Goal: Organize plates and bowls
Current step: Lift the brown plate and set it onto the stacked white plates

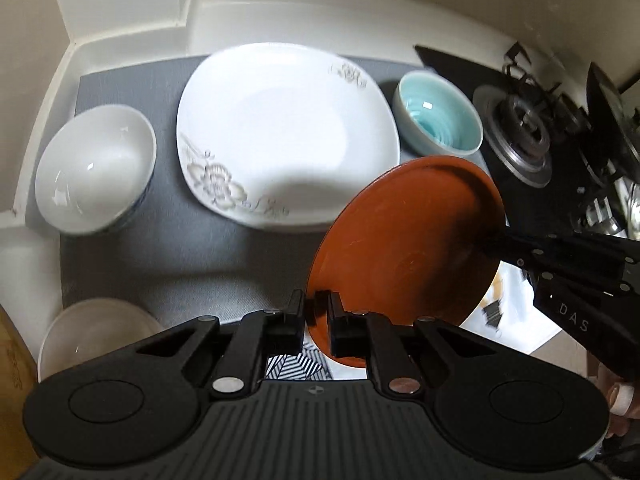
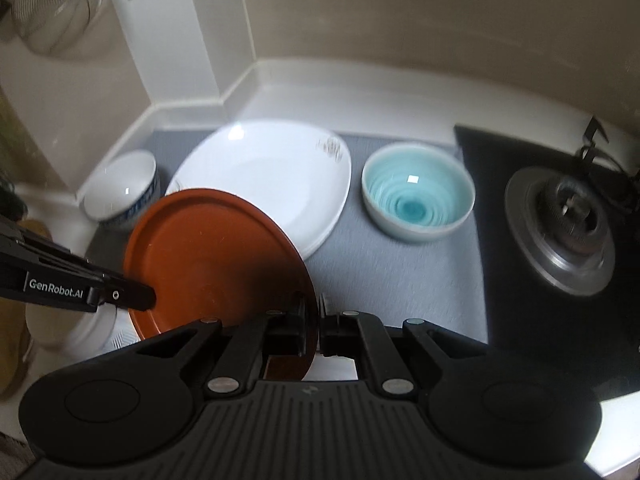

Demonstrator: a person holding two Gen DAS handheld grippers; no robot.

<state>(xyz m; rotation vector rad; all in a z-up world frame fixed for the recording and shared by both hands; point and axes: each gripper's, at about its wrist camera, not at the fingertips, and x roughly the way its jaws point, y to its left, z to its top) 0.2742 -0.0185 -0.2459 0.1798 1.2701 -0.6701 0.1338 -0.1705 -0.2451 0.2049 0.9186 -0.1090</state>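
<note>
Both grippers hold a round brown plate (image 1: 404, 244) above the grey mat. My left gripper (image 1: 316, 312) is shut on its near-left rim. My right gripper (image 2: 314, 318) is shut on the opposite rim; in the right wrist view the plate (image 2: 216, 256) tilts left of the fingers. The right gripper also shows in the left wrist view (image 1: 496, 240), the left gripper in the right wrist view (image 2: 148, 298). A large white flowered square plate (image 1: 280, 132) (image 2: 272, 172) lies at mid mat. A white bowl (image 1: 96, 168) (image 2: 124, 188) sits left of it, a teal bowl (image 1: 438, 118) (image 2: 418, 192) right.
The grey mat (image 1: 192, 252) (image 2: 400, 276) lies on a white counter in a wall corner. A black gas hob with a burner (image 1: 520, 136) (image 2: 568, 224) is at the right. Another pale bowl (image 1: 92, 332) (image 2: 76, 328) sits near left. A metal strainer (image 2: 52, 4) hangs upper left.
</note>
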